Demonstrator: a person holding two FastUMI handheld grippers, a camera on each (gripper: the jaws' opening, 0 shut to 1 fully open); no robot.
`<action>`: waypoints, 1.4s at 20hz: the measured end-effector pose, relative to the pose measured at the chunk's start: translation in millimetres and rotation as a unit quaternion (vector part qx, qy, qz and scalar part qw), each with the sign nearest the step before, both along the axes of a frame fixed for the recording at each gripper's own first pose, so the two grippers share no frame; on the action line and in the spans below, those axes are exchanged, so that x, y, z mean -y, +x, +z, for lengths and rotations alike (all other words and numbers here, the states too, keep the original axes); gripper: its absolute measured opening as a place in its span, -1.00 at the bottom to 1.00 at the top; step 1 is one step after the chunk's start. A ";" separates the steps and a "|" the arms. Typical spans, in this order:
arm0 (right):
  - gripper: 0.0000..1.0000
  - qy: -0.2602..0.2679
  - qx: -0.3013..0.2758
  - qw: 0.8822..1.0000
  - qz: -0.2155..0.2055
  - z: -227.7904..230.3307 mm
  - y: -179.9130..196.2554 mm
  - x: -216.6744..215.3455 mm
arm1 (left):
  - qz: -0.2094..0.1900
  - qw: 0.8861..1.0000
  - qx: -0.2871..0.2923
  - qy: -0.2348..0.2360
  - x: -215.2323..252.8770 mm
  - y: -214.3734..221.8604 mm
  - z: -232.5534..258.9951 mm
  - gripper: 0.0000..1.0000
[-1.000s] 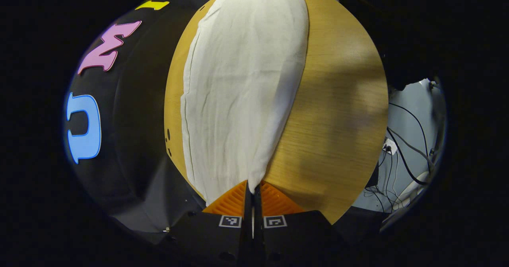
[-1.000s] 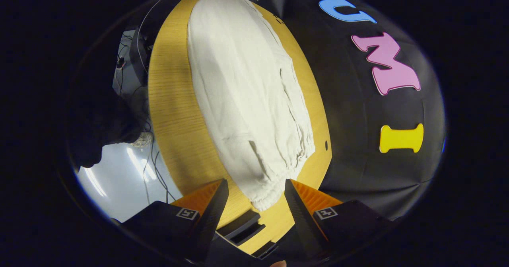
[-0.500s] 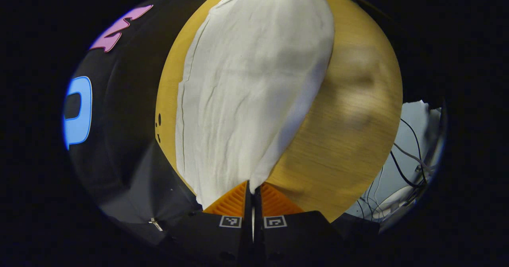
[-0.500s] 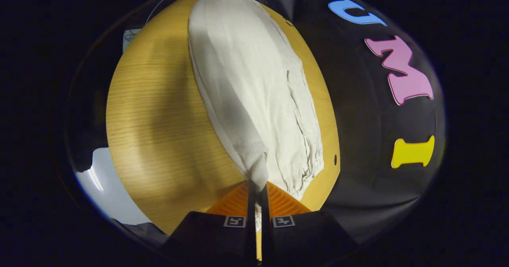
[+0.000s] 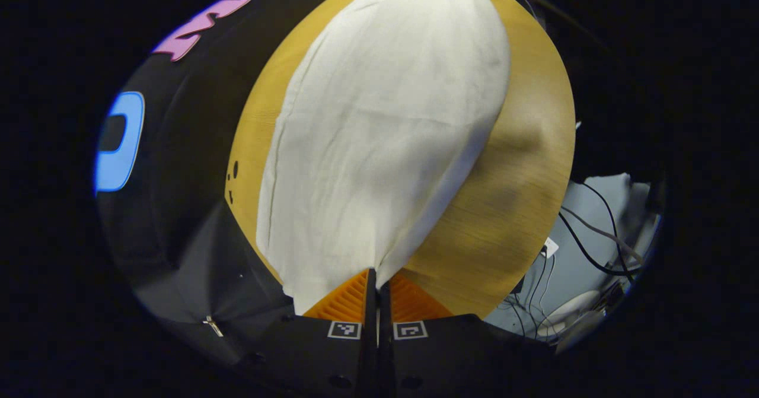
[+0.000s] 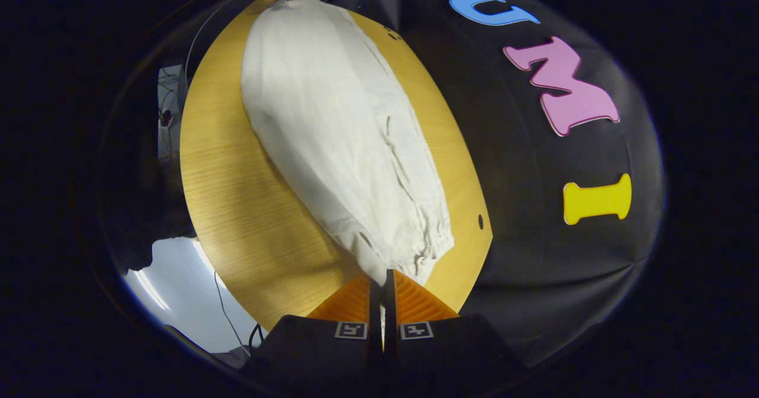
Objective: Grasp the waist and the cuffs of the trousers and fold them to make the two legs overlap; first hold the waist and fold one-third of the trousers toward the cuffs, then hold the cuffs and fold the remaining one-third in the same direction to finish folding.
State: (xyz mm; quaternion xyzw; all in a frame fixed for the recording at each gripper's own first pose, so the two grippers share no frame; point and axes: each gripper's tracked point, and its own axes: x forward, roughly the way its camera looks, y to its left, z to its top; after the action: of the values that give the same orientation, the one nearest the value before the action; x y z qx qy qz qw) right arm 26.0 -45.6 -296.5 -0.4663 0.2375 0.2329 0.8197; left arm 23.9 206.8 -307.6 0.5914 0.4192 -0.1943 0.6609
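Left gripper point(image 5: 377, 279) clamped on the white trousers point(image 5: 379, 137) at one end; right gripper point(image 6: 384, 279) clamped on the gathered end, above the wooden surface point(image 6: 237, 208).

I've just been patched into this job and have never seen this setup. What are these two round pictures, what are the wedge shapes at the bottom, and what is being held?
A person holds a two-finger gripper in each hand, and each carries a fisheye camera looking along its own fingers. Those fingers are the wedges at the bottom of each picture.

In the left gripper view, the left gripper is shut on one end of a pair of white trousers, the plain end. In the right gripper view, the right gripper is shut on the other end, at the gathered elastic hem. At the far top of that view, the left gripper shows small, pinching the cloth.

The trousers lie stretched lengthwise between the two grippers on a round wooden table. Beyond the table's edge are floor and cables.
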 end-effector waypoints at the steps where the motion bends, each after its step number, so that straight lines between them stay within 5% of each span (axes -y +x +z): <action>1: -0.89 0.013 0.011 1.000 -0.013 13.4 6.5 -1.5 | 0.003 1.000 0.011 -0.010 2.4 2.7 9.7 -0.89; 6: -0.89 0.046 0.061 0.996 -0.051 60.1 34.8 7.1 | 0.016 0.996 0.068 -0.046 1.8 35.4 61.4 -0.89; 12: -0.89 0.038 0.084 0.994 -0.050 71.7 93.1 5.9 | -0.003 0.996 0.093 -0.016 0.8 112.2 89.5 -0.89; 19: -0.89 0.007 0.048 0.998 -0.028 27.8 151.2 -3.3 | -0.046 0.997 0.028 0.054 -16.1 180.3 54.6 -0.95; 28: -0.89 -0.016 -0.025 0.999 -0.038 -44.7 199.2 -8.8 | -0.017 0.993 -0.017 0.116 -50.8 221.9 14.6 -0.89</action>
State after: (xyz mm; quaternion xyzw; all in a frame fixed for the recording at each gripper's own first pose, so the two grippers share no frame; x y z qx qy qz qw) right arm 225.2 -36.8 -341.2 -0.4637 0.2795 0.2097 0.8142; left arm 245.8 257.6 -293.0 0.6675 0.4400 -0.1657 0.5773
